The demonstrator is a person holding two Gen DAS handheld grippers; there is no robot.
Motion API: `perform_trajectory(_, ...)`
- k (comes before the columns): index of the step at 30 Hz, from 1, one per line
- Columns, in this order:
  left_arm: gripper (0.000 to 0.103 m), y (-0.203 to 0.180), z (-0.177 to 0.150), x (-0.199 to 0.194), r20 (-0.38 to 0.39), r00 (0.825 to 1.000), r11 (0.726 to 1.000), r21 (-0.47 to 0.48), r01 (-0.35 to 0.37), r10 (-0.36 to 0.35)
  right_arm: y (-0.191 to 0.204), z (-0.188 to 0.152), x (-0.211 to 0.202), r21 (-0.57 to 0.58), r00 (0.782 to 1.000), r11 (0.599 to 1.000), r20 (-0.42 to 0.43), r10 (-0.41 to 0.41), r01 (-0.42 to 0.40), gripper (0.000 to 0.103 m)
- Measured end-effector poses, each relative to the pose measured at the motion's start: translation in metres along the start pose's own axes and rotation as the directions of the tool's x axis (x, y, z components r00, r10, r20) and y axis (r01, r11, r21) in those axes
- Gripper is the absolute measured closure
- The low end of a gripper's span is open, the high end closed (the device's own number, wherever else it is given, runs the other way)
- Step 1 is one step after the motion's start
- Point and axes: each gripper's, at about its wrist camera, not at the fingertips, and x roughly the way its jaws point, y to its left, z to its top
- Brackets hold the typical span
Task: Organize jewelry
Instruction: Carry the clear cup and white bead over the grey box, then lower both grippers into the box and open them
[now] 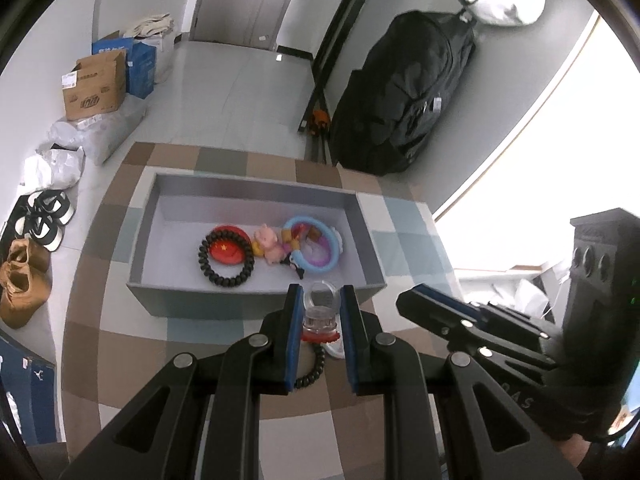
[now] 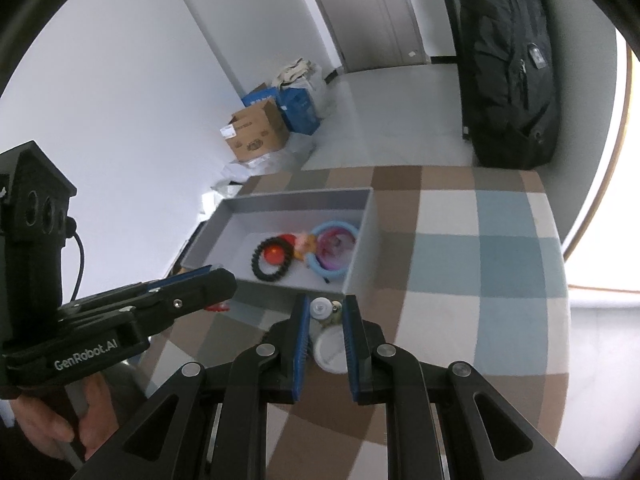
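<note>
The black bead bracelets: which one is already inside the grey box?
The closed round bracelet encircling the red disc in the grey box; the other lies outside, beneath the left tongs.

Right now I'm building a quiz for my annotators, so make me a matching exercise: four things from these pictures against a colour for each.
Things:
1. beaded bracelet
2. ring-shaped bangle
3. pig figure
4. tray

Colours:
A. pink
B. grey
C. black
D. light blue

Pairs: 1-C, 2-D, 3-A, 4-B
</note>
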Motion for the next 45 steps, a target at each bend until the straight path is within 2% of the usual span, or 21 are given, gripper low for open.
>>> perform_trajectory(6,0.089,0.002,0.014,-0.003,0.034,0.999,1.0,-0.01,0.009,-0.008,0.007,0.014,0.005,0.003,1.0,1.0,0.011,0.027,-0.027,0.088)
perform_trajectory(18,0.089,0.018,0.039,0.009,0.056,0.998,0.999,-0.038,-0.029,0.031,0.009,0.05,0.024,0.012,0.997,0.998,0.038,0.061,-0.062,0.088)
perform_trajectory(22,0.089,0.025,0.043,0.017,0.046,0.998,0.998,-0.053,-0.044,0.046,0.01,0.056,0.033,0.012,0.997,0.998,0.032,0.064,-0.064,0.088)
perform_trajectory(30,0.089,0.038,0.05,0.03,0.012,1.0,0.993,-0.119,-0.025,0.027,-0.001,0.061,0.044,0.049,0.998,0.997,0.013,0.064,-0.064,0.088)
perform_trajectory(37,0.089,0.038,0.051,0.039,-0.008,1.0,0.992,-0.125,-0.023,0.022,-0.006,0.062,0.051,0.071,0.998,0.995,-0.004,0.07,-0.07,0.087)
perform_trajectory(45,0.089,0.041,0.05,0.045,-0.015,0.999,0.989,-0.139,-0.041,0.04,-0.016,0.061,0.055,0.15,0.991,0.981,-0.023,0.131,-0.126,0.085)
